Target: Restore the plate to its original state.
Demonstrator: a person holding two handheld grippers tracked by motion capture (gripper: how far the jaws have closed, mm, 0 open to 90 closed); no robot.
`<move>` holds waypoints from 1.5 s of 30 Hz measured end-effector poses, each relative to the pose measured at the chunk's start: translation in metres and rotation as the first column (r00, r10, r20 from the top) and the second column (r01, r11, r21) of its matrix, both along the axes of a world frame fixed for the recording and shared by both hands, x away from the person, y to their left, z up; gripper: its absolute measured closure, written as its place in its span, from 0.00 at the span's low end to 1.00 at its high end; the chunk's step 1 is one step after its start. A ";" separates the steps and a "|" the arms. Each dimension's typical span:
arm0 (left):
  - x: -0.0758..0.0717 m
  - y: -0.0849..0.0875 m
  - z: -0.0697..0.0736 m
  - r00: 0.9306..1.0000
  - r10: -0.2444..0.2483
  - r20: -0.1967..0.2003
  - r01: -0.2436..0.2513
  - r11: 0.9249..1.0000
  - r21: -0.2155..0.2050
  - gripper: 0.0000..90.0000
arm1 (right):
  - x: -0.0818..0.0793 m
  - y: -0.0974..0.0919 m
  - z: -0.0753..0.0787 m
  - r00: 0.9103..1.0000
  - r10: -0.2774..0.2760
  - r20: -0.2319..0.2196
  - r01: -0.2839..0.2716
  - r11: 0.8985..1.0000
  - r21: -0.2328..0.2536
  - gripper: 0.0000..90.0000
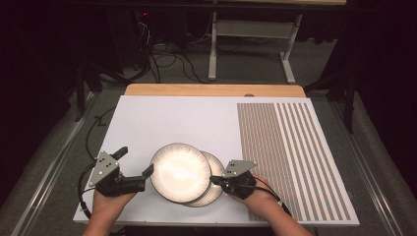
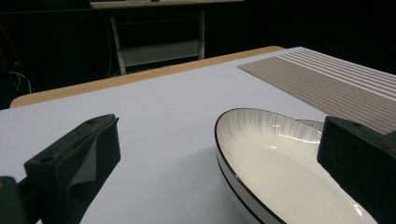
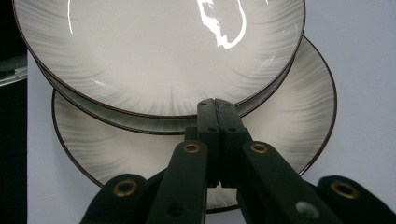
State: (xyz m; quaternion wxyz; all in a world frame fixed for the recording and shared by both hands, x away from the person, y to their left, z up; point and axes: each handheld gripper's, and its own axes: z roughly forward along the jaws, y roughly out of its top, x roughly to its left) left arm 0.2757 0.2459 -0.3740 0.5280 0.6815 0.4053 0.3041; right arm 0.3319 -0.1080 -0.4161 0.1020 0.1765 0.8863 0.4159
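Two grippers are at work near the front edge of the worktop (image 1: pixel 147 123). The right gripper (image 3: pixel 217 109) has its jaws pressed tight together, with nothing between them. The tips sit at the rim of the top plate (image 3: pixel 159 51), right where it lies over the bottom plate (image 3: pixel 289 121). If the tips touch that rim is hard to tell.

The left gripper (image 1: pixel 135 161) is wide open. One jaw is beside the top plate's left edge and the other points away over the bare worktop.

There are two plates, both white with a thin dark rim. The top plate hides much of the bottom plate. In the left gripper view, the right jaw covers part of the top plate.

One striped mat (image 1: pixel 295 157) lies on the right of the worktop.
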 end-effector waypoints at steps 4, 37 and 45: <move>0.000 0.000 0.000 1.000 0.002 -0.001 -0.002 1.000 -0.003 0.00 | 0.000 0.000 0.000 1.000 -0.007 -0.002 0.007 1.000 0.005 1.00; 0.001 0.001 -0.001 1.000 0.004 -0.004 -0.004 1.000 -0.011 0.00 | 0.001 -0.004 0.001 1.000 -0.013 -0.002 0.013 1.000 -0.001 1.00; 0.000 0.001 0.000 1.000 0.002 -0.003 -0.002 1.000 -0.009 0.00 | 0.000 -0.005 0.002 1.000 -0.015 0.000 0.015 1.000 -0.007 1.00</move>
